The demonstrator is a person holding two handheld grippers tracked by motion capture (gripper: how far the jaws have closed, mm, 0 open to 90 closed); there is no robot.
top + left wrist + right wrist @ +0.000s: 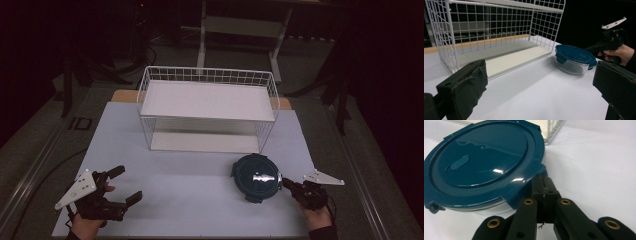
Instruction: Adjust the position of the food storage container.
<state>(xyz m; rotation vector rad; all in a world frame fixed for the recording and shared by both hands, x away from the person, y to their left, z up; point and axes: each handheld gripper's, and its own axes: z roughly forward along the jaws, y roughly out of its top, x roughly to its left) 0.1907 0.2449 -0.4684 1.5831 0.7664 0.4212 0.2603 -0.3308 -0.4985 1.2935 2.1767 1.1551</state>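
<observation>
A round clear container with a dark blue clip lid [256, 176] [574, 56] [486, 160] stands on the white tabletop [190, 190], to the right of centre. My right gripper [286, 182] [589, 48] [545, 181] lies low at its right side, jaws shut together, tips tucked just under one of the lid's latch flaps; whether they pinch the flap I cannot tell. My left gripper [127, 184] [541, 75] hovers open and empty over the table's front left, well away from the container.
A white wire rack [210, 75] [451, 37] [554, 130] with an upper shelf and a lower board stands at the back centre, open toward me. The container sits just in front of its right corner. The room around the table is dark.
</observation>
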